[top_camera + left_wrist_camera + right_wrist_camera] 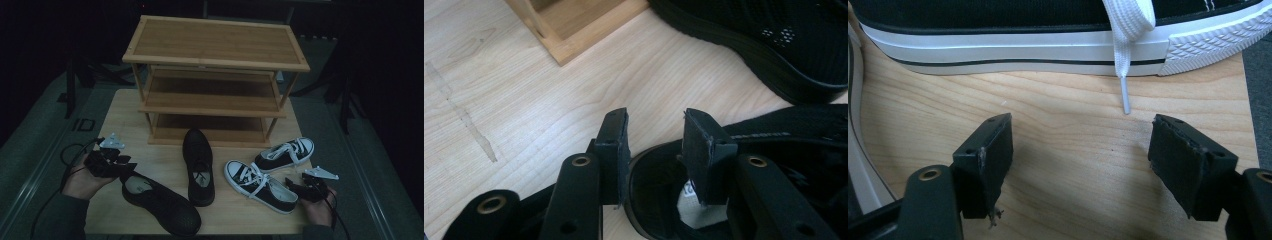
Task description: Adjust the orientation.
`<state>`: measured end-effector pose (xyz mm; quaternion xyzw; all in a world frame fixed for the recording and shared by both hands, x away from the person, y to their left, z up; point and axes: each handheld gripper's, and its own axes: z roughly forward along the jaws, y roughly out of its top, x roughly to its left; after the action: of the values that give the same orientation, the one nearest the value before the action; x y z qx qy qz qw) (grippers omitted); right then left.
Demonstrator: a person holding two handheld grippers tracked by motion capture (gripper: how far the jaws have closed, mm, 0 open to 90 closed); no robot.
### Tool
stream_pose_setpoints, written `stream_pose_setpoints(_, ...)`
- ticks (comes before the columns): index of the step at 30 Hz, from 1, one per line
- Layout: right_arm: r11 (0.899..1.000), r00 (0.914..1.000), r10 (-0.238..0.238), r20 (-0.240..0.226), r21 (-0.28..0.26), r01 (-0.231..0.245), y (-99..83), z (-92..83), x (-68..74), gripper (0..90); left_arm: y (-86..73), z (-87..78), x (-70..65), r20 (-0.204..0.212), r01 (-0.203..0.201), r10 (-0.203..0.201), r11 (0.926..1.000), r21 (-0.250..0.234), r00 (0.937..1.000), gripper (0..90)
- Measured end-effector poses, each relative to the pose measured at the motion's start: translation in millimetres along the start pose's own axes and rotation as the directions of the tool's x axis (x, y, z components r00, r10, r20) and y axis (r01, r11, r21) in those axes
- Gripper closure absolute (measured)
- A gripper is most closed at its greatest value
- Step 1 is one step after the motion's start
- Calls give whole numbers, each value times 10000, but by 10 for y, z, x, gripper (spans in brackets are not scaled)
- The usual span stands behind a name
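The left gripper (654, 137) has its jaws apart astride the heel rim of a black mesh shoe (160, 200) near the table's (125, 115) front left corner; whether the pads press is hard to tell. The right gripper (1080, 150) gapes over bare wood beside a black-and-white sneaker (260, 186), partly cropped.

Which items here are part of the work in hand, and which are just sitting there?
In the job:
- near black mesh shoe, heel collar between the left tool's jaws
- left tool
- right tool, open beside the near black-and-white sneaker

Lying about for now:
- second black shoe
- far sneaker
- bamboo rack, shelves bare
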<state>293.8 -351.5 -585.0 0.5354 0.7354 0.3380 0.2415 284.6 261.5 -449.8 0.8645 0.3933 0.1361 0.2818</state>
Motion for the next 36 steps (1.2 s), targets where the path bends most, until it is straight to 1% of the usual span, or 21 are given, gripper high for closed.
stream_pose_setpoints(2, 10000, 10000, -1, 1, 1, 1, 0, 0, 0, 257, -5, -6, -37, 75, -134, 134, 9999, 36, 9999, 622)
stream_pose_setpoints(4, 10000, 10000, -1, 0, 1, 1, 0, 0, 0, 257, -11, -6, -43, 100, -164, 164, 9998, 58, 9998, 619)
stream_pose_setpoints(8, 10000, 10000, 0, -1, 1, 0, 0, 0, 0, 258, -51, -5, -52, 293, -121, 118, 9999, 94, 9995, 620)
stream_pose_setpoints(9, 10000, 10000, 0, 1, 1, 0, 0, 0, 0, 258, -65, 1, -53, 370, -70, 64, 9998, 179, 9993, 619)
stream_pose_setpoints(10, 10000, 10000, 0, 1, 1, 0, 0, 0, 0, 258, -77, 6, -55, 344, -180, 168, 9992, 355, 9993, 619)
stream_pose_setpoints(12, 10000, 10000, 0, 1, 1, 0, 0, 0, 0, 258, -121, 26, -60, 369, -328, 308, 9980, 544, 9988, 622)
stream_pose_setpoints(14, 10000, 10000, -1, -1, 1, 1, 0, 0, 0, 258, -134, 34, -57, 299, -350, 332, 9975, 613, 9990, 686)
stream_pose_setpoints(15, 10000, 10000, -1, -1, 1, 1, 0, 0, 0, 258, -145, 39, -52, 329, -372, 351, 9973, 632, 9988, 686)
stream_pose_setpoints(16, 10000, 10000, 0, 0, 0, 0, 0, 0, 0, 257, -155, 38, -51, 280, -362, 344, 9973, 642, 9990, 733)
stream_pose_setpoints(18, 10000, 10000, -1, 0, 1, 1, 0, 0, 0, 257, -164, 23, -42, 331, -370, 350, 9974, 623, 9988, 829)
stream_pose_setpoints(21, 10000, 10000, 1, 0, 1, -1, 0, 0, 0, 257, -167, 17, -32, 322, -424, 403, 9970, 654, 9987, 842)
stream_pose_setpoints(24, 10000, 10000, 3, -2, 1, -3, 0, 0, 0, 258, -170, 16, -7, 363, -348, 325, 9972, 665, 9988, 843)
stream_pose_setpoints(25, 10000, 10000, 3, -2, 1, -3, 0, 0, 0, 258, -174, 12, 4, 295, -292, 273, 9973, 673, 9992, 843)
stream_pose_setpoints(26, 10000, 10000, 3, -1, 0, -3, 0, 0, 0, 257, -187, -9, 45, 48, -216, 213, 9969, 755, 9998, 844)
stream_pose_setpoints(27, 10000, 10000, 3, -1, 0, -3, 0, 0, 0, 257, -187, -9, 45, 48, -216, 213, 9969, 755, 9998, 844)
stream_pose_setpoints(29, 10000, 10000, 4, -1, 1, -4, 0, 0, 0, 257, -218, -33, 109, -273, 55, -34, 9971, 761, 9996, 844)
stream_pose_setpoints(30, 10000, 10000, 1, 0, 0, -1, 0, 0, 0, 258, -256, -59, 204, -492, 423, -388, 9965, 727, 9980, 844)
stream_pose_setpoints(31, 10000, 10000, 1, 0, 0, -1, 0, 0, 0, 258, -256, -59, 204, -492, 423, -388, 9965, 727, 9980, 844)
stream_pose_setpoints(32, 10000, 10000, 3, 1, 1, -3, 0, 0, 0, 258, -293, -84, 312, -705, 784, -735, 9945, 690, 9948, 845)
stream_pose_setpoints(33, 10000, 10000, 3, 1, 1, -3, 0, 0, 0, 258, -293, -84, 312, -705, 784, -735, 9945, 690, 9948, 845)
stream_pose_setpoints(36, 10000, 10000, 1, 0, 1, -1, 0, 0, 0, 258, -332, -114, 465, -1150, 1292, -1215, 9896, 628, 9859, 845)
